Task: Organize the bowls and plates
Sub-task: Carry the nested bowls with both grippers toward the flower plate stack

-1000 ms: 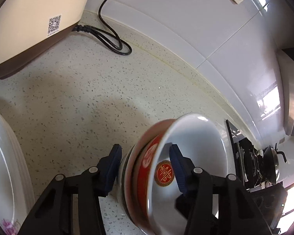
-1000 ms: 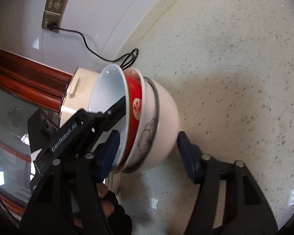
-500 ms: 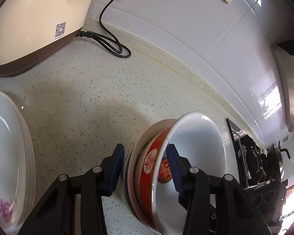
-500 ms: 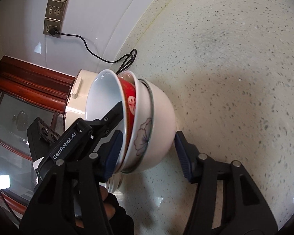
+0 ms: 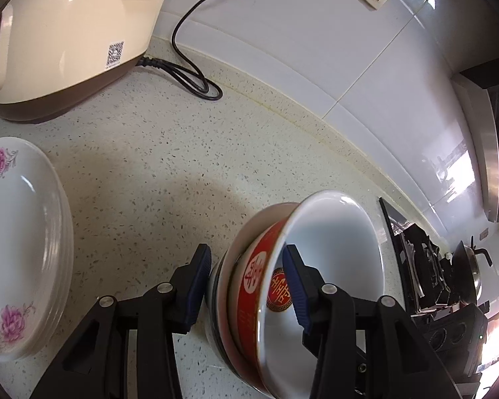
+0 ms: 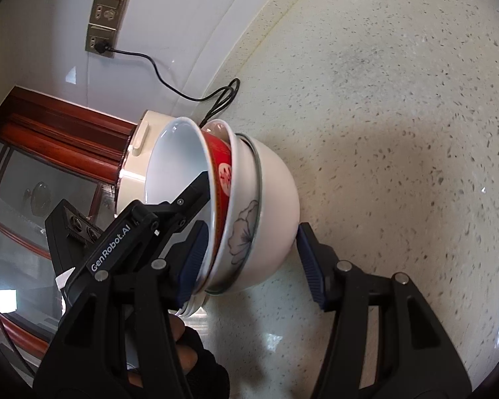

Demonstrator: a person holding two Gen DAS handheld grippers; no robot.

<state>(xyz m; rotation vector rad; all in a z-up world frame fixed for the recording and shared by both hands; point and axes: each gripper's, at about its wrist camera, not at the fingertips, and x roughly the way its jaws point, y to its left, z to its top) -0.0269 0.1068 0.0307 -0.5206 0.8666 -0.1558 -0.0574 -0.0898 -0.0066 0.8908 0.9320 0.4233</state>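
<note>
A nested stack of bowls is held tilted over the speckled counter: a red-and-white bowl innermost, a flower-print bowl, a plain white one outermost. My left gripper is shut across the stack's rims, one finger inside the top bowl. My right gripper clamps the same bowl stack from the other side, one pad on the rims, one on the base. A stack of white flowered plates lies at the left.
A cream rice cooker stands at the back left, its black cord coiled by the tiled wall. Wall sockets are above. A stove with a kettle is at the right. A wooden cabinet is behind.
Both grippers have carried the bowl stack back and up from the counter; more of the plate stack and rice cooker show in the left view. The grip on the bowls is unchanged.
</note>
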